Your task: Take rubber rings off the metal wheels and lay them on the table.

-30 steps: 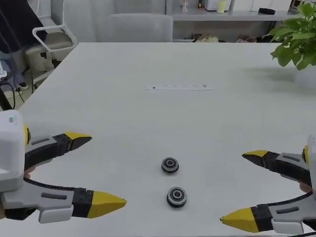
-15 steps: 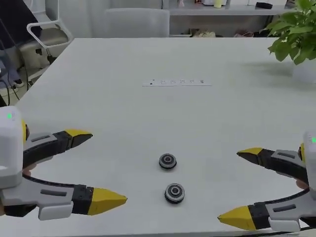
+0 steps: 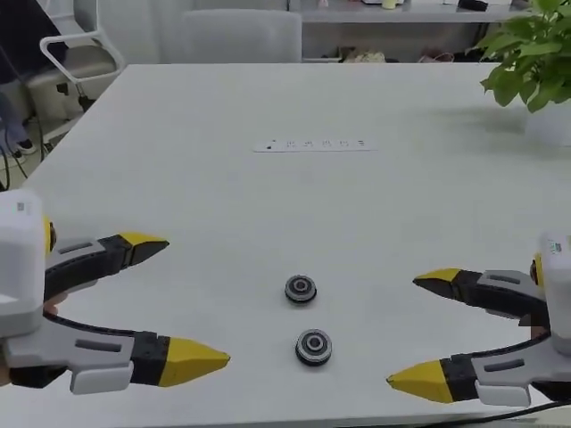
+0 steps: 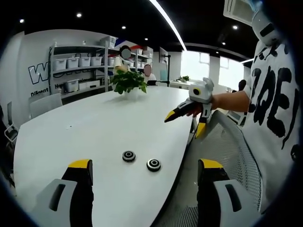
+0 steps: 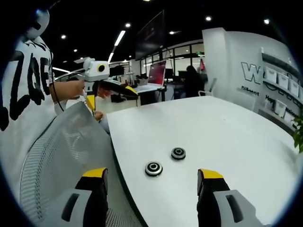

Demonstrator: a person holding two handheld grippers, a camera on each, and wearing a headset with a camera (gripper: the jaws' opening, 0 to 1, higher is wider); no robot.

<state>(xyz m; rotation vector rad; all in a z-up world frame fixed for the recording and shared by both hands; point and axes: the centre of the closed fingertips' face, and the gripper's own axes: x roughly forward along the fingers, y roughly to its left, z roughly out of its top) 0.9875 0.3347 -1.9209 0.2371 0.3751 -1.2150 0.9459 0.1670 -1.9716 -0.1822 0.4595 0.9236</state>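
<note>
Two small metal wheels with black rubber rings lie flat on the grey table, the far wheel point(image 3: 301, 289) just behind the near wheel point(image 3: 314, 346). My left gripper point(image 3: 183, 301) stands open to their left, nothing between its yellow-tipped fingers. My right gripper point(image 3: 410, 332) stands open to their right, also holding nothing. In the left gripper view the far wheel point(image 4: 129, 155) and near wheel point(image 4: 153, 164) lie ahead of the open left gripper point(image 4: 144, 165), with the right gripper point(image 4: 183, 124) beyond. In the right gripper view the near wheel point(image 5: 154, 168) and far wheel point(image 5: 178, 152) lie ahead of the open right gripper point(image 5: 150, 174).
A white strip with small marks point(image 3: 308, 144) lies at mid-table. A potted plant point(image 3: 531, 53) stands at the far right. Chairs point(image 3: 236, 36) stand behind the table. The table's front edge point(image 3: 268, 421) runs just below the near wheel. A mesh chair point(image 5: 61, 142) is behind it.
The head view has tilted slightly, shifting the whole picture. My right gripper has edged a little left toward the wheels. The wheels and the left gripper have stayed put.
</note>
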